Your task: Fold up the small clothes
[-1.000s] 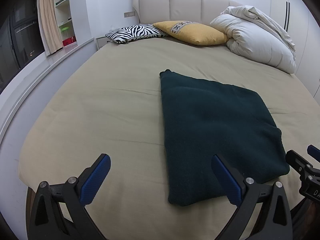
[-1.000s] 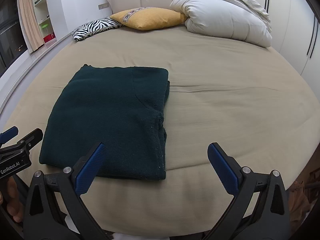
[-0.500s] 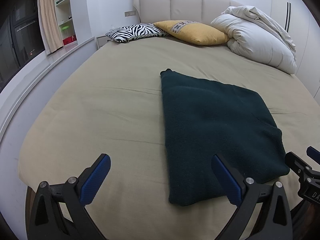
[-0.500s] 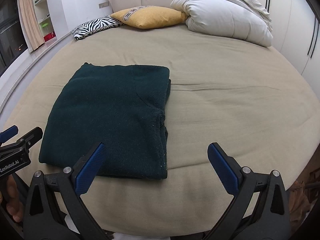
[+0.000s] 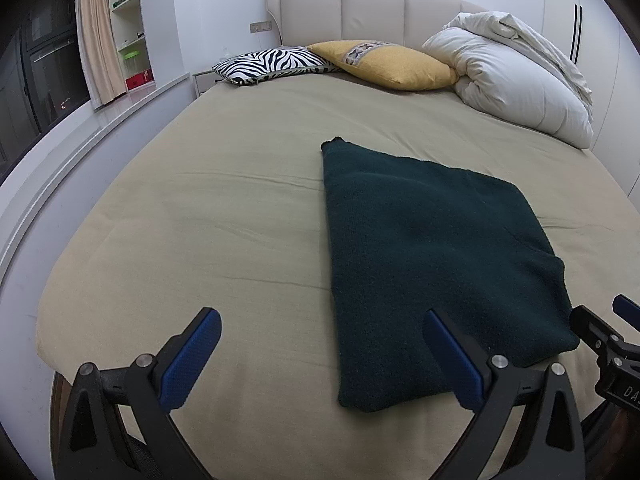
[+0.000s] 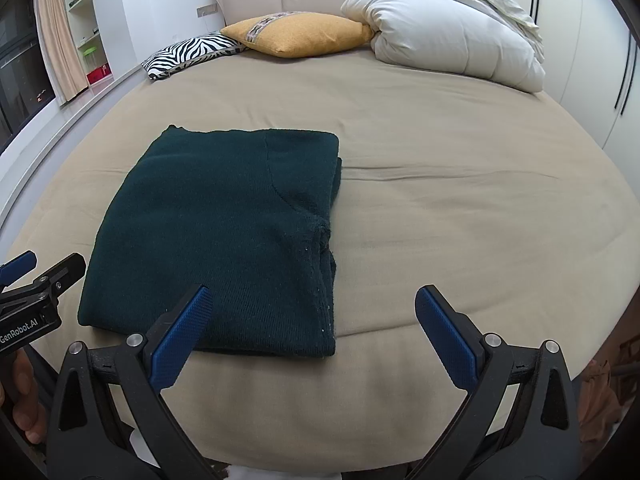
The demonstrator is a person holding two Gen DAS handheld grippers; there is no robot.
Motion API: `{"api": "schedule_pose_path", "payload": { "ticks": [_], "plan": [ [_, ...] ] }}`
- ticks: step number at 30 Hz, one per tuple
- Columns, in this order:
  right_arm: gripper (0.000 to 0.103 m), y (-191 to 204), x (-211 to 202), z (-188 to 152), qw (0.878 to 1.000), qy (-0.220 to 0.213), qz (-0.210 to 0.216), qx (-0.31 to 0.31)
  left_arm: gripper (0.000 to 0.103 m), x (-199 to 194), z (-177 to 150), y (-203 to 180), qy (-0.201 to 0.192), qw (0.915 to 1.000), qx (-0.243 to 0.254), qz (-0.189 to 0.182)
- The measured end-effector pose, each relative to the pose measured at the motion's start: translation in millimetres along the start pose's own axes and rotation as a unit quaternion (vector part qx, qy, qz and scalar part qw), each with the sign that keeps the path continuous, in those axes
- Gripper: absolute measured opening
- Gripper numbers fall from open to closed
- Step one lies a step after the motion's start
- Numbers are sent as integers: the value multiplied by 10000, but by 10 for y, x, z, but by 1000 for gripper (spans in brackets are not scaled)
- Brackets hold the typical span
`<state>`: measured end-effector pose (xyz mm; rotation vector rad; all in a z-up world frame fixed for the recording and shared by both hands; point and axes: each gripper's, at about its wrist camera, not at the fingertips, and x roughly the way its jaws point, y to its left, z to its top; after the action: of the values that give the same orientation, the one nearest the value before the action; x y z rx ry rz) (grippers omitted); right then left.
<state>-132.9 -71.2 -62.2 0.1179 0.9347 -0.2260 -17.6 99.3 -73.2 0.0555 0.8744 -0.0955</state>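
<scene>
Presently: dark green garment [image 6: 224, 232], folded into a flat rectangle, lies near the bed's [image 5: 208, 208] foot edge. Left claw [image 5: 320, 354] and right claw [image 6: 312, 332] hover released, holding nothing; fold apparently complete.

White lettering reading "GenRobot.AI" stood on the black body of the left gripper [image 6: 28, 280], seen at nine o'clock in the right wrist view. In the left wrist view, at four o'clock, the black body of the right gripper [image 5: 612, 334] bore white letters cut off by the frame edge; only "DA" was readable.
</scene>
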Motion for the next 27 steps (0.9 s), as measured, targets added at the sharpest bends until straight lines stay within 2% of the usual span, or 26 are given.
{"api": "schedule_pose_path", "payload": {
  "ticks": [27],
  "plan": [
    [103,21,12,-29,10000,18,-1,19,103,-4,5,3,6,10000,-4,5]
  ]
}}
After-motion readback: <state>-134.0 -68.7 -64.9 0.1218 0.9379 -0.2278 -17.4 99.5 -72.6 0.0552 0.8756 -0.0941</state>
